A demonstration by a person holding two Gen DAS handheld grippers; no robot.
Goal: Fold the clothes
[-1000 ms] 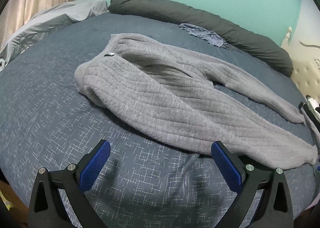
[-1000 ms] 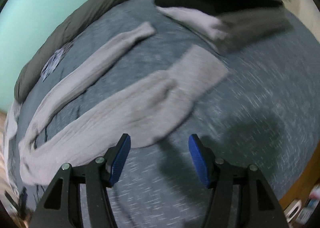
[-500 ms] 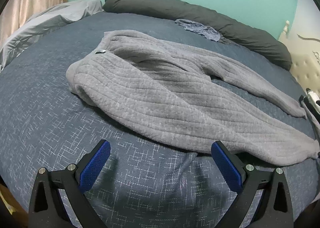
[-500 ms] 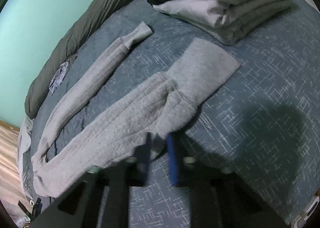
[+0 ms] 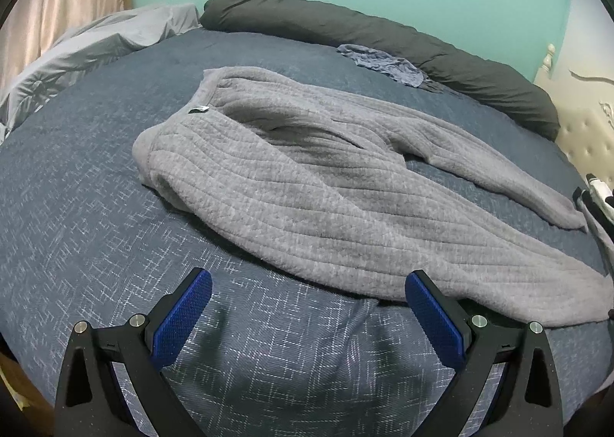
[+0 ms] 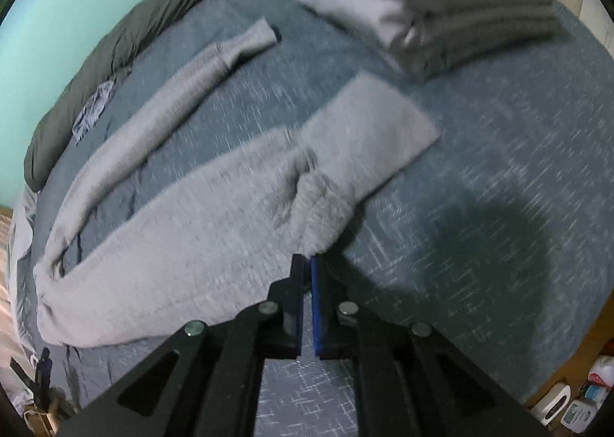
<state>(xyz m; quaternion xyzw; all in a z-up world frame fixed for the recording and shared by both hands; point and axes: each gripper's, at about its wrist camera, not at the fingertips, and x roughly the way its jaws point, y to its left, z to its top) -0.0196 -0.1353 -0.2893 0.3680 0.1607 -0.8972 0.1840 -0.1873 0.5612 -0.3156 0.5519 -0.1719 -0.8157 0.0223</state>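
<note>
Left wrist: sweatpants (image 5: 307, 191) label (image 5: 198, 109) unreadable.

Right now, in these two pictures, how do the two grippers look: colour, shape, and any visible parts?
The left gripper and the right gripper look alike: black angular plastic fingers with triangular cut-outs, round silver pins at the joints, and flat blue pads with a fine dotted texture. No cables, markings, hands or sleeves are visible.
</note>
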